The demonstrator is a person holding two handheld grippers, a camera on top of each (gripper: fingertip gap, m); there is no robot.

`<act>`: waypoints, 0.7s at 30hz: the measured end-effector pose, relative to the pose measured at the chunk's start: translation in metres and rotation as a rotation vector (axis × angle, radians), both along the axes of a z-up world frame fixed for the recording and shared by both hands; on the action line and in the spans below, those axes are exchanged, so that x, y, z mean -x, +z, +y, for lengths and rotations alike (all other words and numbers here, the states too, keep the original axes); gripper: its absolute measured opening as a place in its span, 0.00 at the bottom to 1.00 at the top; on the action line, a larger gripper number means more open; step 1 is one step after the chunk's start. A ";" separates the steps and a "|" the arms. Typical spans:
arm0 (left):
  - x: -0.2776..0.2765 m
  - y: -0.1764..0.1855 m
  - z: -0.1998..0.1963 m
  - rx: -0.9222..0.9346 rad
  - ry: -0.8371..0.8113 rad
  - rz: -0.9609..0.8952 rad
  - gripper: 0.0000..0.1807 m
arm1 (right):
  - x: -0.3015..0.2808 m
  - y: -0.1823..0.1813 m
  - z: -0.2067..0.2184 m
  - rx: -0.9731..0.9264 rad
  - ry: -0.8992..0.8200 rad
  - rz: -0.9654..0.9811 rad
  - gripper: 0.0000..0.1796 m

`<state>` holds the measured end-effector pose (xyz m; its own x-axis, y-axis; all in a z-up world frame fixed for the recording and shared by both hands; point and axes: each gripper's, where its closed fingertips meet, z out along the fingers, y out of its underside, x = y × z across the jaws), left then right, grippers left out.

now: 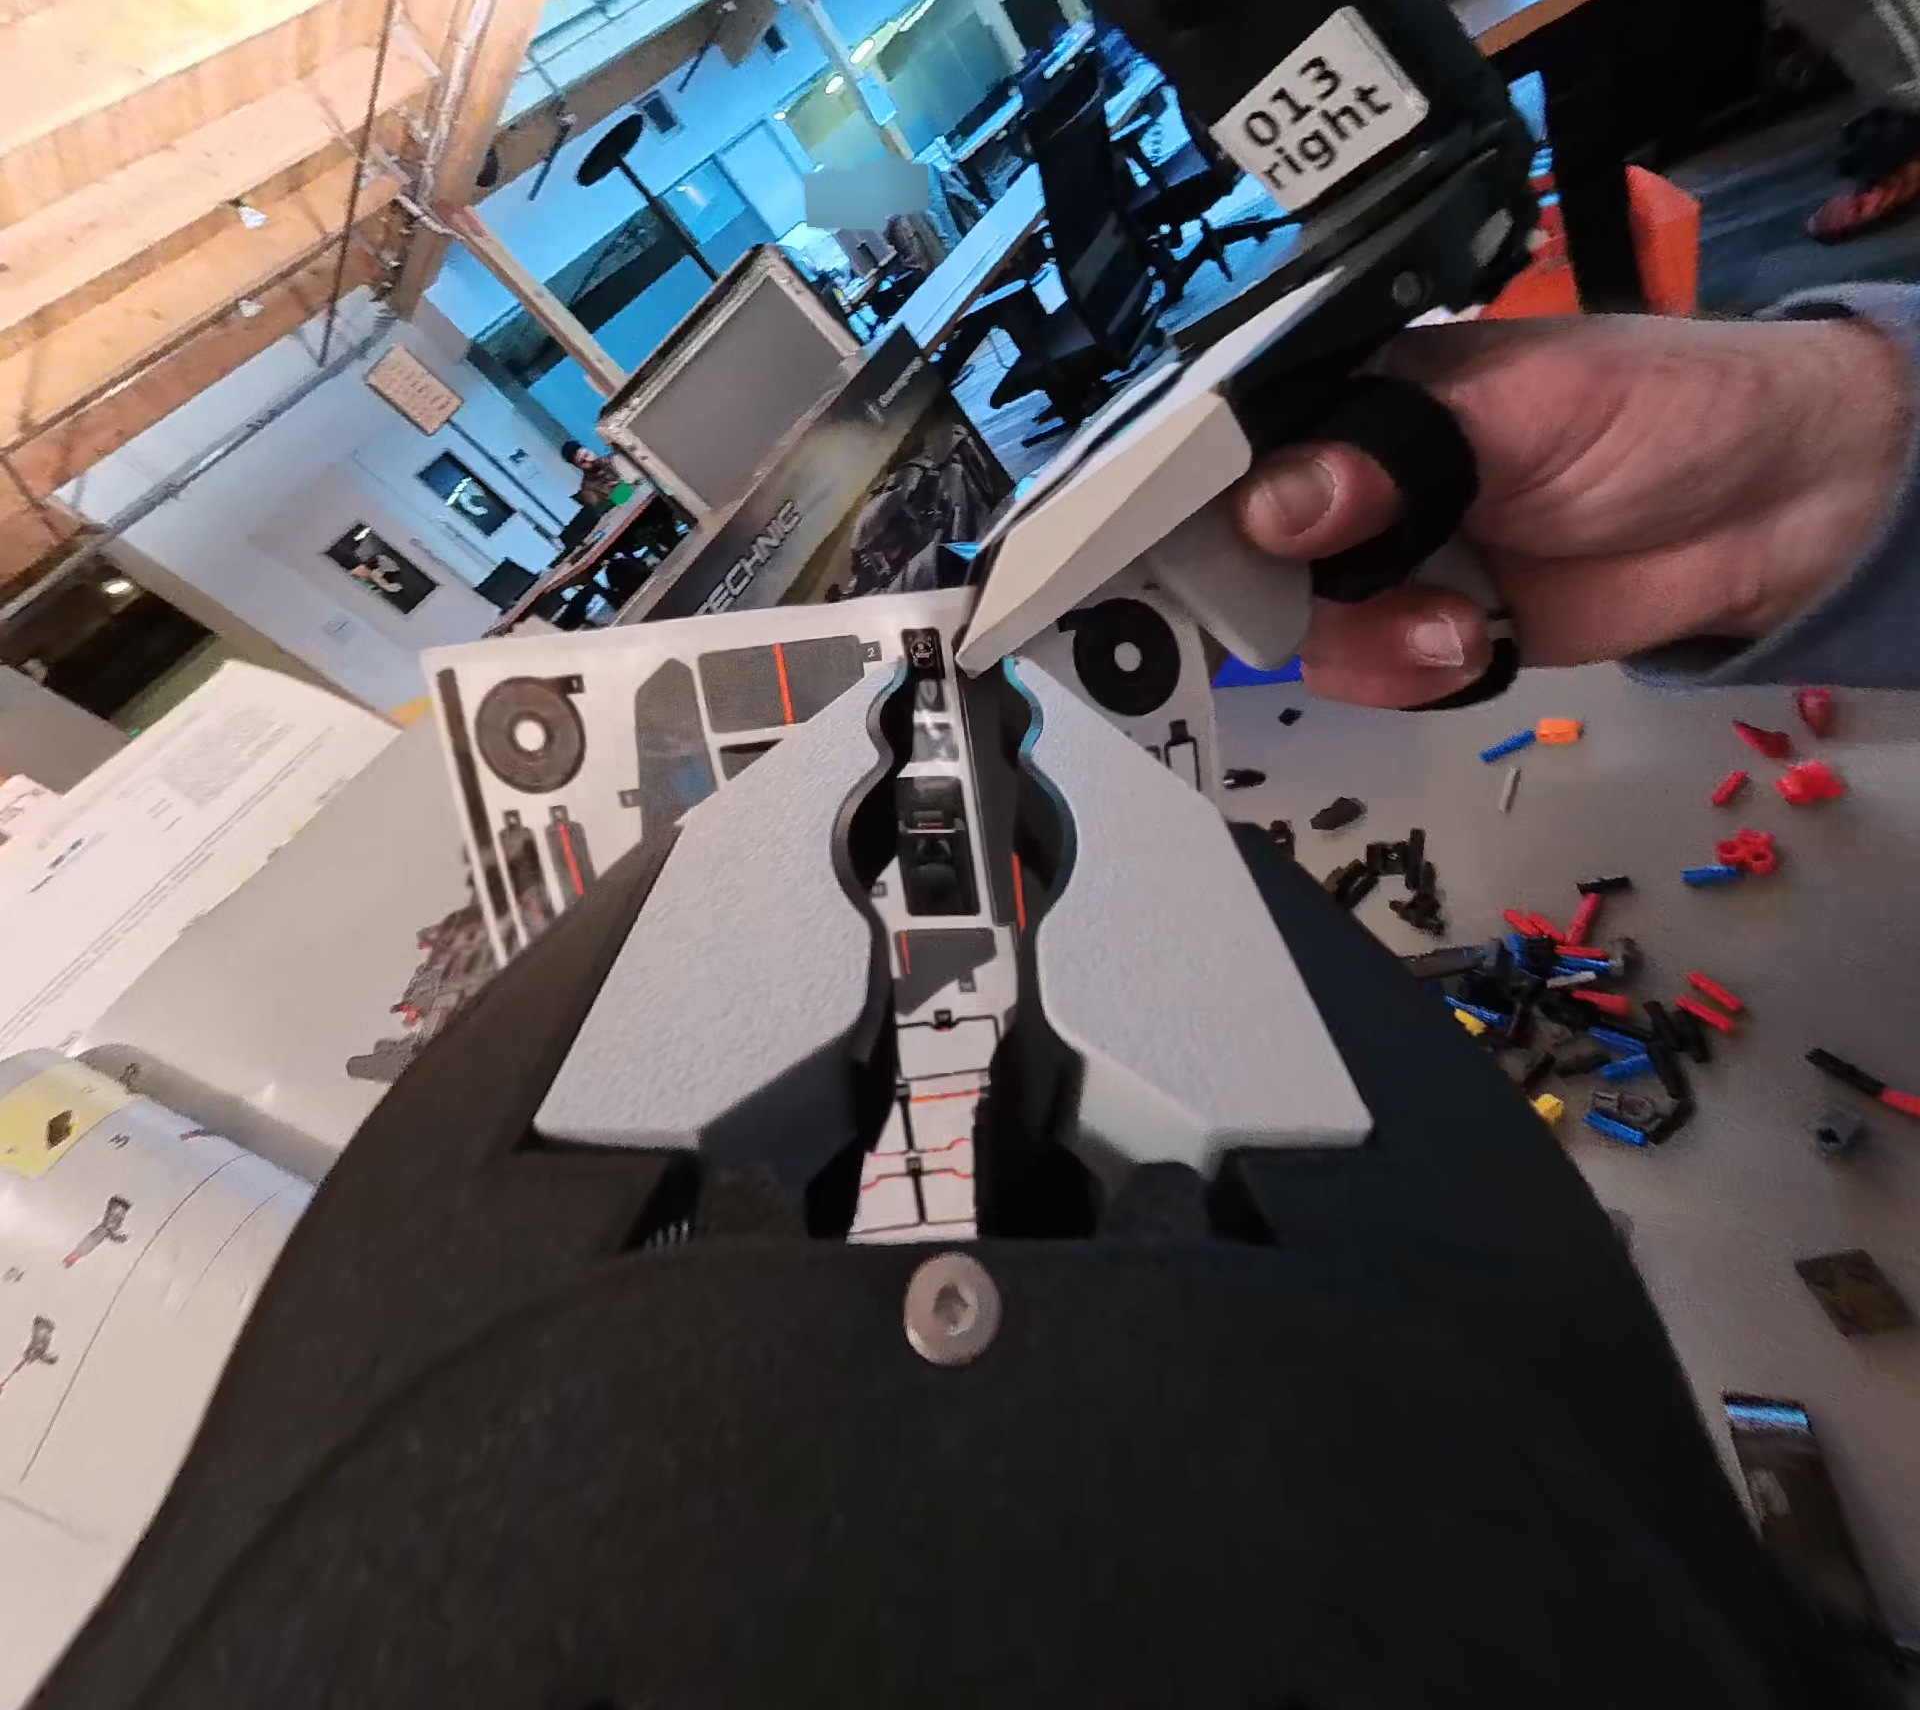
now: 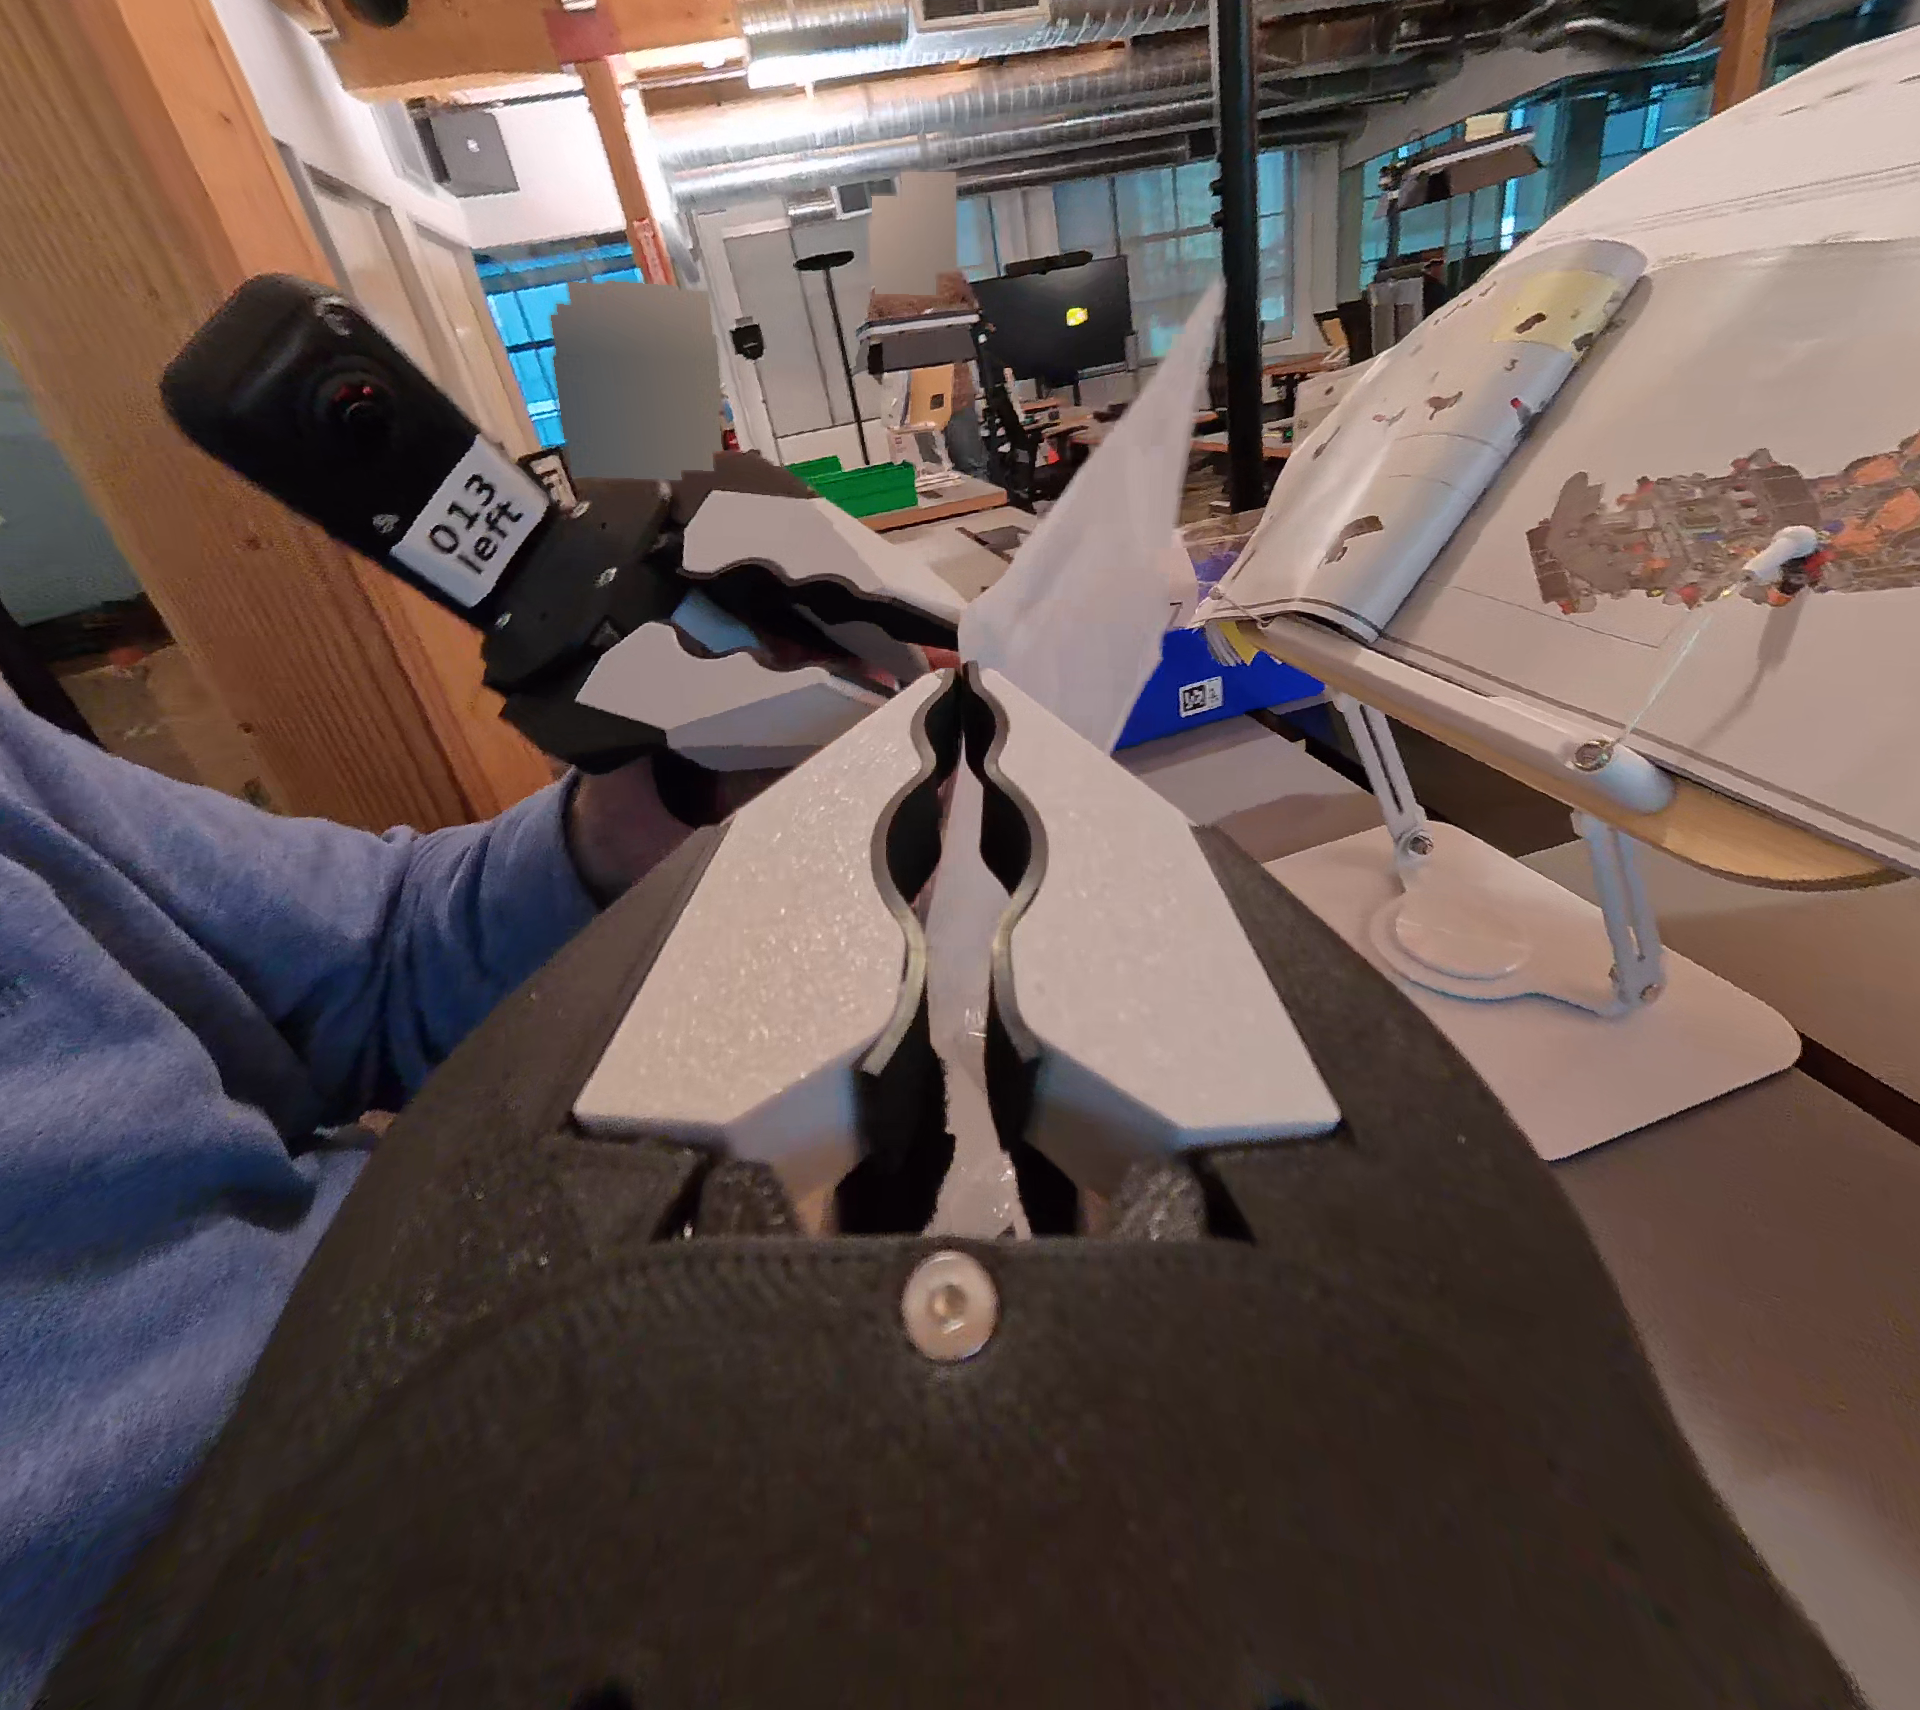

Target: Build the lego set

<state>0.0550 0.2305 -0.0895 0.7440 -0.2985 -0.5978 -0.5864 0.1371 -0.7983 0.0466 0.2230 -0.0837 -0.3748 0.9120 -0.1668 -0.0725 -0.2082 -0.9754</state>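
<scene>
Sticker sheet (image 1: 582, 725) pinched by left gripper (image 1: 951, 694), far top edge nipped by right gripper (image 1: 971, 658). Thin, floppy, tear-prone; best taken at edges, clear of decals. Loose Technic pins (image 1: 1579, 985) lying right.

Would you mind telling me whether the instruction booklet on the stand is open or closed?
Open. The instruction booklet lies spread on the white stand, with printed pages facing up on both sides of its fold.
</scene>
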 end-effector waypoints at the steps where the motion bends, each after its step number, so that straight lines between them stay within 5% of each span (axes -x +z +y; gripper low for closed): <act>1: -0.001 0.000 -0.002 0.008 -0.019 0.012 0.07 | -0.001 0.000 -0.002 -0.011 0.019 -0.005 0.00; 21: -0.021 -0.006 -0.024 0.265 -0.465 -0.042 0.04 | -0.021 -0.006 -0.026 -0.144 0.360 -0.049 0.00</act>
